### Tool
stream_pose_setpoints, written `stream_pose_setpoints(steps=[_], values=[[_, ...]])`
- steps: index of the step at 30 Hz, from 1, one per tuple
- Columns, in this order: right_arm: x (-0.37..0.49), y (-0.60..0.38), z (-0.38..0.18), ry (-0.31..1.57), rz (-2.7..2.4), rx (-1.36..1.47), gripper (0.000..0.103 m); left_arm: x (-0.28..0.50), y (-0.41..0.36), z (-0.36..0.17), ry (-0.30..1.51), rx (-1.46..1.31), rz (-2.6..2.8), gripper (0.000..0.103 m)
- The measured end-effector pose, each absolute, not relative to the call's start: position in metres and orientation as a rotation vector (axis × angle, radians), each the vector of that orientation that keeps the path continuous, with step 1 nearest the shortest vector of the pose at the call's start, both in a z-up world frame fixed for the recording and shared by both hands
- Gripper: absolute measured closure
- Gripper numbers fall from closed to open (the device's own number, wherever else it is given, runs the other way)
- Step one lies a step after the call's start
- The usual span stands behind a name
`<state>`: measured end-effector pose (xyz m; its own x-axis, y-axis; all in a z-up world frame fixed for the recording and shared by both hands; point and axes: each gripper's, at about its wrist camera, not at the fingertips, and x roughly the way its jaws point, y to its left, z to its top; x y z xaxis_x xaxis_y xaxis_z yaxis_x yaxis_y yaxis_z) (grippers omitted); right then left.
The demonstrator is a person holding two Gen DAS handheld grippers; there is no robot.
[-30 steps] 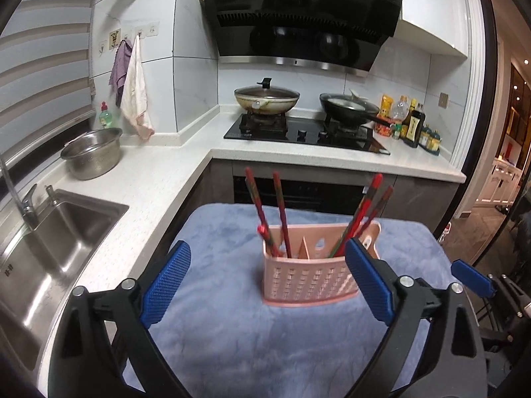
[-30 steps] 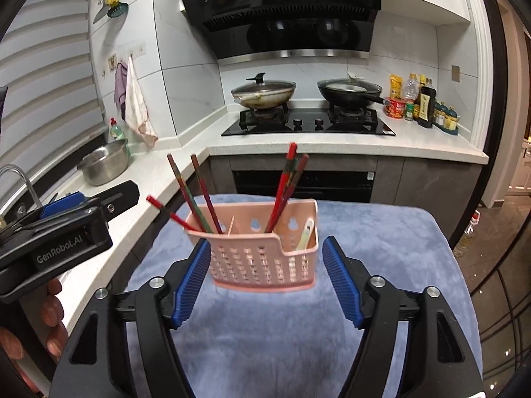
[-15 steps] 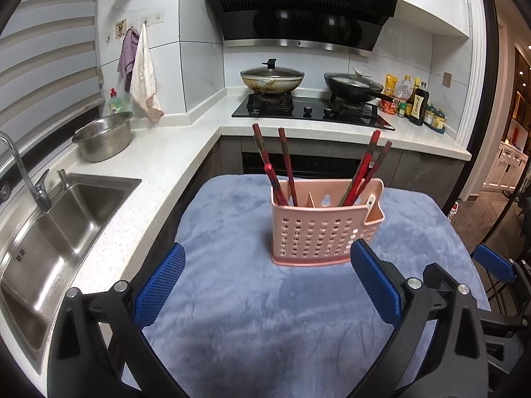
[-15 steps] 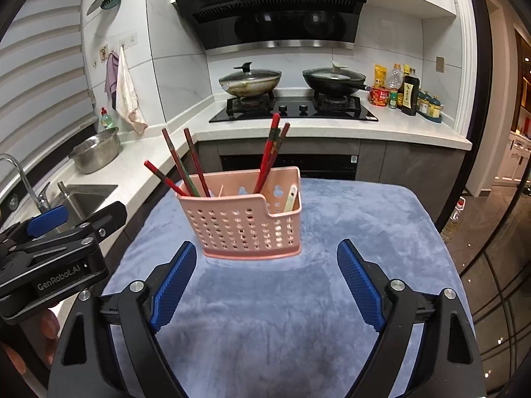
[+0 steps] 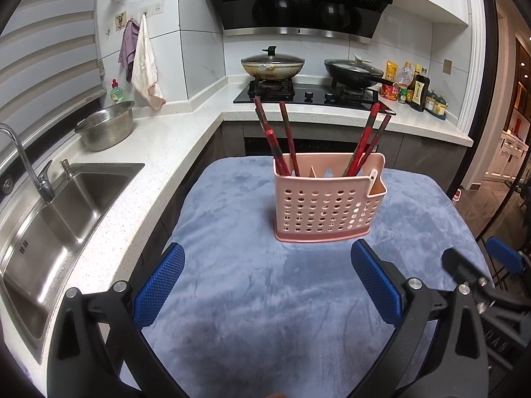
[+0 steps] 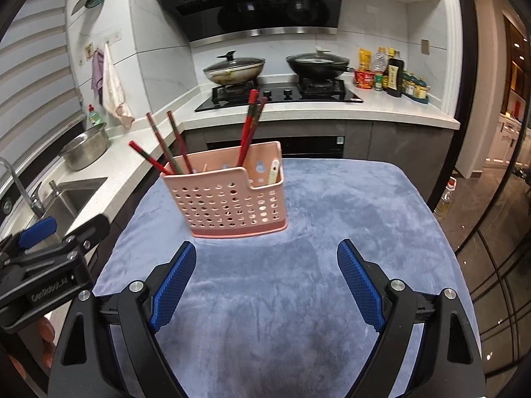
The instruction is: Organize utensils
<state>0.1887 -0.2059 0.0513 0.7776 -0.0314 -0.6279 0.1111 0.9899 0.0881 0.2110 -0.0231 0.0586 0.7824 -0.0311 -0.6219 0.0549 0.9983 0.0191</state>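
Chopsticks (image 5: 285,139) stand in the pink holder (image 5: 327,205) near the middle of the desk (image 5: 232,298), which is covered with a blue cloth. Three lean in the holder's left compartment and two in the middle one (image 5: 365,142); from the right wrist view a pale utensil (image 6: 273,172) sits in the small pocket at the holder's right end, too small to tell what it is.

Both of your tools are empty. Your left hand-held gripper (image 5: 268,287) has its jaws spread wide, with nothing between the blue pads (image 5: 159,285), and it sits short of the holder, nearer the desk's front edge. Your right hand-held gripper (image 6: 265,282) is likewise wide apart and holds nothing, also back from the holder.

Expect the chopsticks to be light, stiff and thin, and their lacquered finish probably slick, so one may pivot or slip if you pinch it near the tip. Take a stick on the exposed upper shaft, just above the rim, with the pads square across it, and lift along its lean. The holder looks like thin perforated plastic: light, slightly flexible, and likely to tip or slide on the soft cloth if you drag a stick sideways. If you must move it, grip the top rim of a long wall, or steady it with the other tool.
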Motion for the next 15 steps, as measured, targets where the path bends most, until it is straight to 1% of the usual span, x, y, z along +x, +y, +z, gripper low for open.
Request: stream_pose_setpoints(steps=[3,5,6,7,15], values=[[0.1865,-0.2069,0.0525,0.661,-0.092,0.114,0.018,0.2099,-0.0223,0.0569,0.676,0.033,-0.039,0.007],[0.1866,-0.2055,0.0512,0.665,-0.088,0.106,0.015,0.2093,-0.0224,0.0552,0.679,0.031,-0.038,0.007],[0.1868,-0.2047,0.0503,0.668,-0.084,0.101,0.008,0.2087,-0.0224,0.0543,0.68,0.033,-0.038,0.007],[0.1868,-0.2038,0.0495,0.669,-0.083,0.097,0.006,0.2081,-0.0228,0.0535,0.68,0.036,-0.037,0.007],[0.1828,-0.1977,0.0487,0.652,-0.096,0.057,0.006,0.2046,-0.0245,0.0487,0.683,0.046,-0.02,0.007]])
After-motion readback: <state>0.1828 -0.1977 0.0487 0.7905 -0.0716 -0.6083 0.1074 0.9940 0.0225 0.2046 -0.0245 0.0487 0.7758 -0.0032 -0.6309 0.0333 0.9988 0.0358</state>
